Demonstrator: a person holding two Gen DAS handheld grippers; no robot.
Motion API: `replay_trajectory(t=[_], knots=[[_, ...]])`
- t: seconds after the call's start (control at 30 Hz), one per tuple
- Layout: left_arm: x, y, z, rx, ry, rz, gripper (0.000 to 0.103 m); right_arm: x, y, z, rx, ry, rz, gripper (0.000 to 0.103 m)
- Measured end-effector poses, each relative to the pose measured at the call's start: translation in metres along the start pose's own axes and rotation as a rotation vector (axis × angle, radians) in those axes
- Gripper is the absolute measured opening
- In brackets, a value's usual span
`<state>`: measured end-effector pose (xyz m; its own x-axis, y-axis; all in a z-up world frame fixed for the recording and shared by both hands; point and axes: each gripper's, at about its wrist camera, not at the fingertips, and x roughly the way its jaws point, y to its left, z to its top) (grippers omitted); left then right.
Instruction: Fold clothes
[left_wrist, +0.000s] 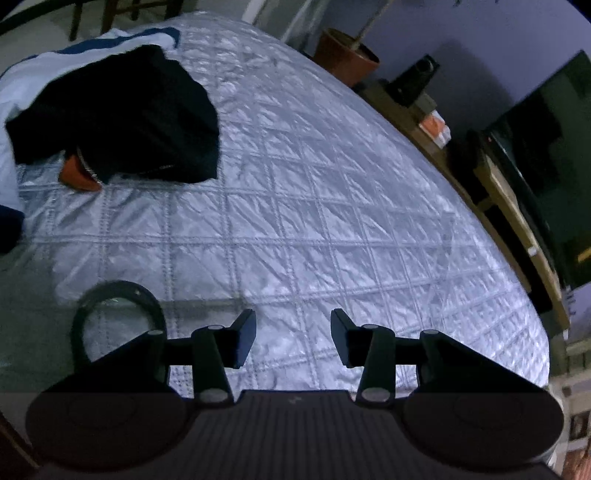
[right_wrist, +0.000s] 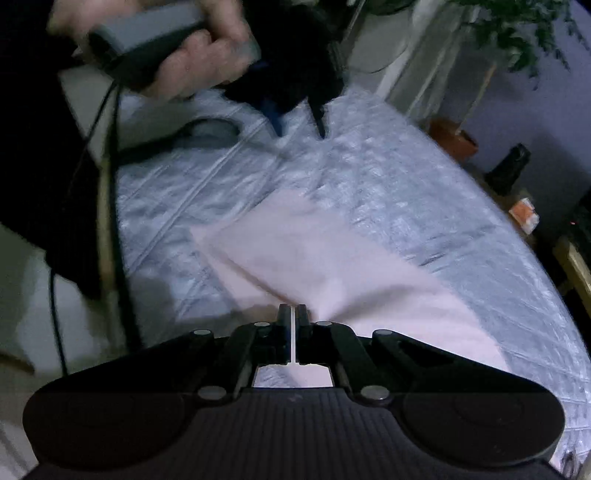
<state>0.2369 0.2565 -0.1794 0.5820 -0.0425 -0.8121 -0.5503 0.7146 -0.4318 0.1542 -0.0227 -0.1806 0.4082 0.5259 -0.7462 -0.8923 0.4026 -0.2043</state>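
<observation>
In the right wrist view my right gripper is shut on the near edge of a pale pink cloth that lies partly folded on the silver quilted bedspread. The left gripper, held in a hand, hovers open above the far part of the bed. In the left wrist view my left gripper is open and empty above the bedspread. A crumpled black garment with an orange part lies at the far left, on a white and blue cloth.
A wooden bench with a dark screen, a speaker and an orange box runs along the bed's right side. A terracotta plant pot stands behind. Cables hang at the left. A black ring lies near the bed's edge.
</observation>
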Motion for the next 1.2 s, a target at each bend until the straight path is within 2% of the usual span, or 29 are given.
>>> replay_trajectory(t=[0.1, 0.17, 0.27, 0.33, 0.43, 0.57, 0.67, 0.77, 0.83, 0.87, 0.9, 0.93, 1.2], knots=[[0.003, -0.001, -0.002, 0.01, 0.01, 0.003, 0.04, -0.003, 0.008, 0.002, 0.025, -0.024, 0.033, 0.002], [0.005, -0.002, -0.003, 0.014, 0.017, 0.005, 0.04, -0.004, 0.012, 0.004, 0.003, -0.033, 0.018, 0.003], [0.007, -0.003, -0.005, 0.024, 0.025, 0.001, 0.04, -0.006, 0.003, -0.003, -0.02, -0.025, -0.062, 0.025], [0.008, -0.005, -0.007, 0.032, 0.034, -0.006, 0.04, -0.007, -0.008, -0.011, -0.039, 0.011, -0.144, 0.028], [0.011, -0.009, -0.013, 0.058, 0.055, -0.014, 0.04, -0.004, -0.025, -0.03, -0.091, 0.104, -0.263, 0.045], [0.016, -0.019, -0.025, 0.111, 0.092, -0.021, 0.04, 0.005, -0.047, -0.052, -0.132, 0.212, -0.353, 0.05], [0.019, -0.024, -0.031, 0.136, 0.108, -0.019, 0.04, 0.007, -0.051, -0.058, -0.196, 0.193, -0.371, 0.058], [0.022, -0.026, -0.032, 0.143, 0.112, -0.015, 0.04, 0.013, -0.058, -0.053, -0.22, 0.194, -0.375, 0.059], [0.023, -0.027, -0.032, 0.142, 0.113, -0.013, 0.04, 0.017, -0.065, -0.05, -0.199, 0.203, -0.363, 0.054], [0.023, -0.027, -0.032, 0.143, 0.113, -0.012, 0.04, 0.018, -0.069, -0.049, -0.183, 0.208, -0.356, 0.043], [0.023, -0.028, -0.033, 0.144, 0.113, -0.012, 0.04, 0.018, -0.07, -0.049, -0.178, 0.213, -0.353, 0.01], [0.024, -0.028, -0.033, 0.145, 0.114, -0.013, 0.04, 0.018, -0.071, -0.049, -0.175, 0.212, -0.349, 0.002], [0.028, -0.035, -0.043, 0.185, 0.136, -0.004, 0.044, -0.022, -0.067, -0.049, -0.17, 0.111, -0.364, 0.001]])
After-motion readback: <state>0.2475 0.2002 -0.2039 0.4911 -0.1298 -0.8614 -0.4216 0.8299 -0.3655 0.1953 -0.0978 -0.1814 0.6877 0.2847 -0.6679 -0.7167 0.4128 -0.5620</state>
